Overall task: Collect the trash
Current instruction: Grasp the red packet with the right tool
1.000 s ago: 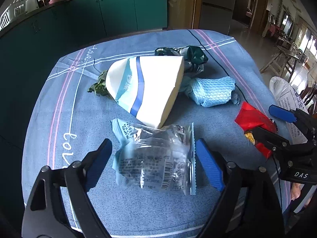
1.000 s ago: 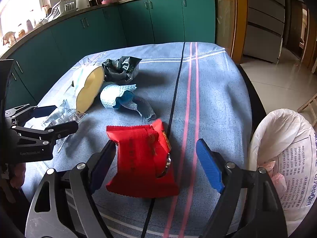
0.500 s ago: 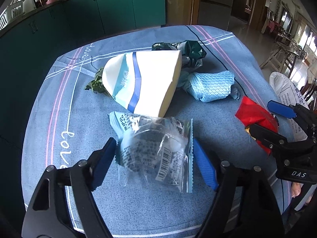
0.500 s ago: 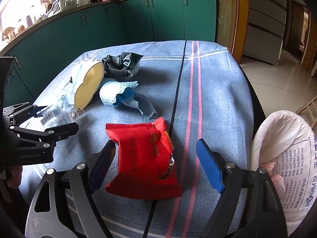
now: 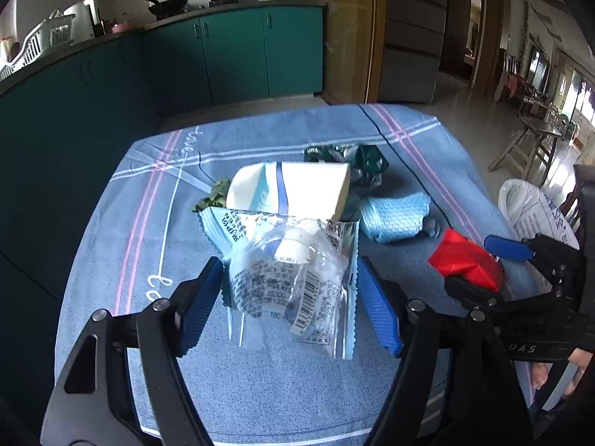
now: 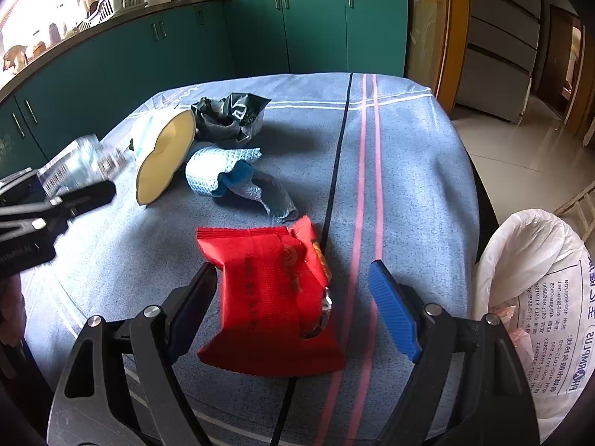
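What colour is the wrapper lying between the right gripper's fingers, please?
Red; the wrapper shows best in the right wrist view.

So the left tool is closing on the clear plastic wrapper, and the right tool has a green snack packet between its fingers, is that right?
One thing is off: the packet between the right tool's fingers is red, not green, as the right wrist view shows. The rest stands: the left tool, whose jaws have just been closing, has the clear plastic wrapper between its pads.
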`<action>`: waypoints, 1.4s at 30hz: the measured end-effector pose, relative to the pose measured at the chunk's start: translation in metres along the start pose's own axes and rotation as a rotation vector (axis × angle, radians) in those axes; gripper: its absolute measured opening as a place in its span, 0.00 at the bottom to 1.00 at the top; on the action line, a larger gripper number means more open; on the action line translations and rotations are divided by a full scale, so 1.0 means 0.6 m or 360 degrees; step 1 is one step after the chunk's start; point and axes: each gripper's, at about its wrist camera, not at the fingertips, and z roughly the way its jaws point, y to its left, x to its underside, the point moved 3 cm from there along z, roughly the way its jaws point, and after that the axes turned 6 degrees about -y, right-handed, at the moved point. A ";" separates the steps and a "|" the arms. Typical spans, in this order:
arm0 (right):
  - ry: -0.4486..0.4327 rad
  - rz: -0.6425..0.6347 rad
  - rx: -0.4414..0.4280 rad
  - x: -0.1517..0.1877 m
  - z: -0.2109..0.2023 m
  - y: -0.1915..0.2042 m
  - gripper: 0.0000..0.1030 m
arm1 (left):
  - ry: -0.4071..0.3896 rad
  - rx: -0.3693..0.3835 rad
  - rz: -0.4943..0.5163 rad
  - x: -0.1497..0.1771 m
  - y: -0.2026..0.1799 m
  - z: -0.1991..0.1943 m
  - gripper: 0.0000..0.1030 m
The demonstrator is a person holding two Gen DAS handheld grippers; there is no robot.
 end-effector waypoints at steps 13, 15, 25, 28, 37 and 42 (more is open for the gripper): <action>0.0006 -0.0075 0.0027 0.001 0.000 0.011 0.55 | -0.0049 -0.0074 0.0001 0.001 0.006 -0.007 0.72; 0.0006 -0.0089 0.0020 0.000 0.000 0.014 0.54 | -0.0051 -0.0080 -0.0004 0.000 0.008 -0.006 0.72; -0.0054 -0.0079 -0.0005 -0.001 -0.016 0.019 0.53 | -0.0077 -0.0131 -0.0002 -0.001 0.011 -0.009 0.72; -0.0074 -0.0073 0.0000 -0.003 -0.020 0.018 0.53 | -0.0083 -0.0146 0.0006 -0.001 0.010 -0.011 0.72; -0.0164 -0.0063 0.0036 -0.008 -0.049 0.011 0.53 | -0.0080 -0.0159 0.0008 0.002 0.008 -0.011 0.72; -0.0239 -0.0036 0.0064 -0.014 -0.079 -0.005 0.53 | -0.0097 -0.0163 0.0005 0.001 0.006 -0.015 0.72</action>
